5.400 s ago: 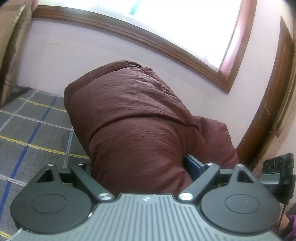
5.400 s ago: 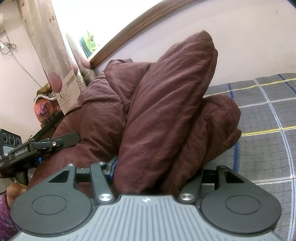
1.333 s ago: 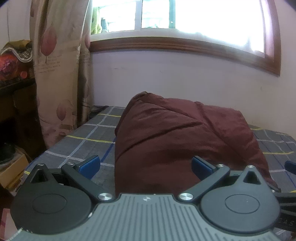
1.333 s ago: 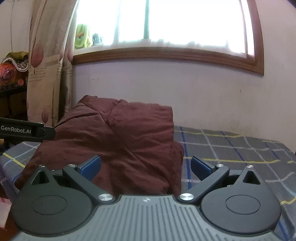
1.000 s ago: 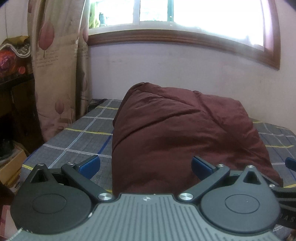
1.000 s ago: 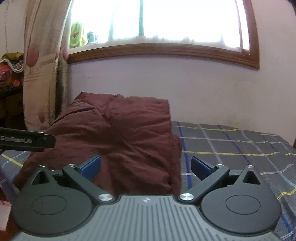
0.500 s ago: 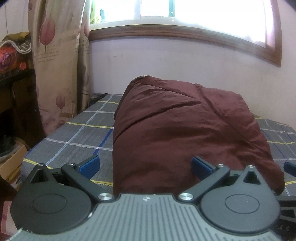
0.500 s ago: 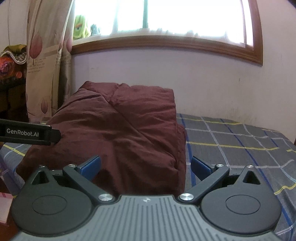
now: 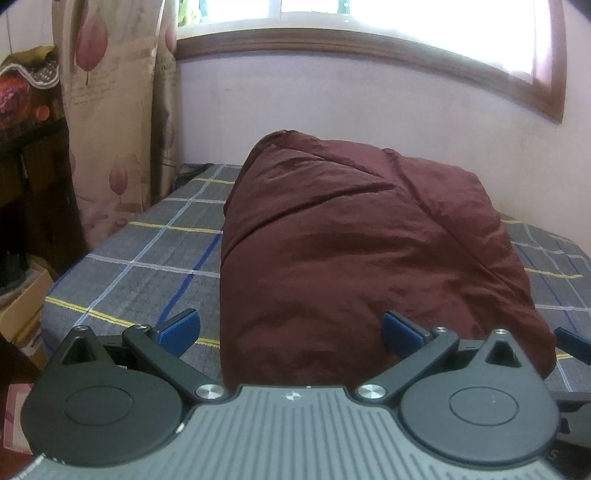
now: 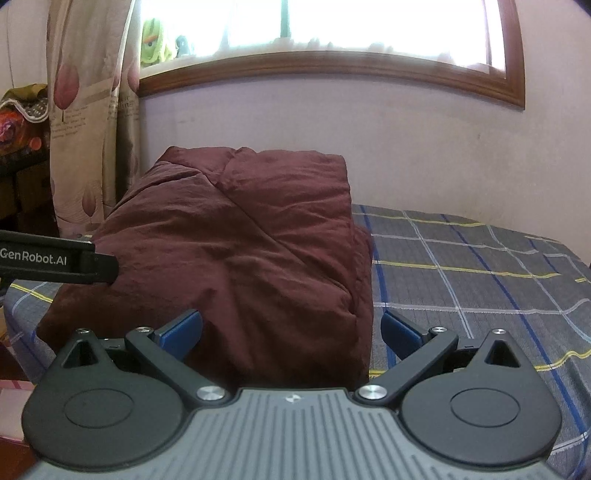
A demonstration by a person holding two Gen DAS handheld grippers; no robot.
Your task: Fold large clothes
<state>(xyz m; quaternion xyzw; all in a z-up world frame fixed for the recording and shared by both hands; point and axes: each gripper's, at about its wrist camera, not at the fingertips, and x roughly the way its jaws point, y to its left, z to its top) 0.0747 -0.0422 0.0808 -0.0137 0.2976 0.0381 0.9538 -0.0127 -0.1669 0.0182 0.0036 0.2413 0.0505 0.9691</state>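
A folded maroon padded jacket [image 9: 362,251] lies as a thick bundle on the grey plaid bedspread [image 9: 147,258], filling the centre of the left wrist frame. Its long axis runs from the lower centre up toward the wall under the window [image 9: 406,22]. The left gripper [image 9: 290,328] stands wide, holding nothing. The right gripper [image 10: 291,326] is likewise spread and empty. In the right wrist frame, bare bedspread fills the right half; a curtain [image 10: 92,110] hangs at upper left.
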